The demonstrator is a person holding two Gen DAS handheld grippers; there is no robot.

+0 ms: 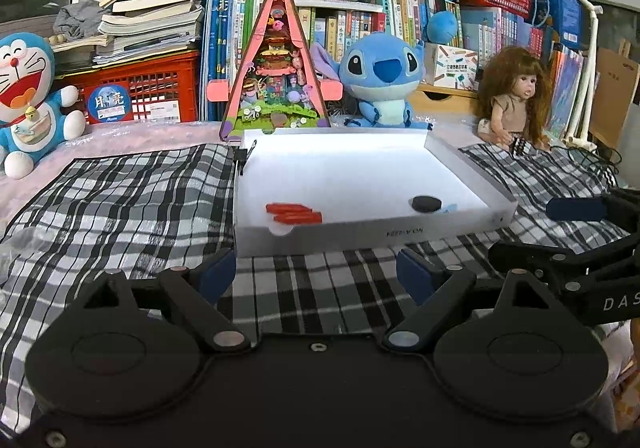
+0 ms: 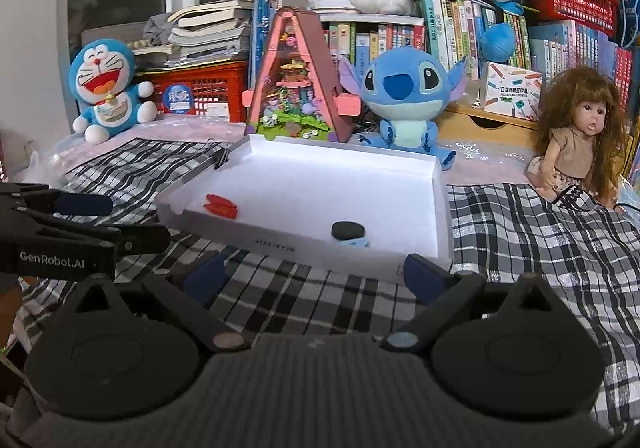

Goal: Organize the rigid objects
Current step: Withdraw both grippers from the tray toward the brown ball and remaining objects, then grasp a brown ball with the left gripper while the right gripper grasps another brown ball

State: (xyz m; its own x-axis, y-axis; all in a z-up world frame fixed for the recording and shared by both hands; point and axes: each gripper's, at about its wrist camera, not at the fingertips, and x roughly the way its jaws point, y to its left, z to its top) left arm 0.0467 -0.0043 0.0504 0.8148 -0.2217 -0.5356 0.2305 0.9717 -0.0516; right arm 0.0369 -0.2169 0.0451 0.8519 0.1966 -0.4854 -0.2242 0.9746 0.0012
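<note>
Left wrist view: left gripper (image 1: 316, 272), jaws spread wide, nothing btwn, over checked cloth (image 1: 120, 216) just near of white tray (image 1: 472, 164). Tray contents: red pieces (image 1: 294, 213) at near-left, black disc (image 1: 427, 203) at near-right, small light-blue piece (image 1: 450, 208) touching or just beside disc, can't tell which. Right gripper (image 1: 532, 228) enters from right edge, jaws apart, empty. Far side: Doraemon plush (image 1: 28, 96) at left, triangular diorama (image 1: 276, 72) behind tray, Stitch plush (image 1: 384, 80), doll (image 1: 512, 100) at right.

Right wrist view: right gripper (image 2: 316, 274), jaws spread wide, empty, above cloth near tray's near-right corner. Left gripper (image 2: 124, 220) at left edge, jaws apart. Red pieces (image 2: 220, 206) near tray's left wall; black disc (image 2: 348, 230) by near wall, blue piece (image 2: 354, 243) just near of it. Binder clip (image 2: 222, 159) on tray's far-left corner.
</note>
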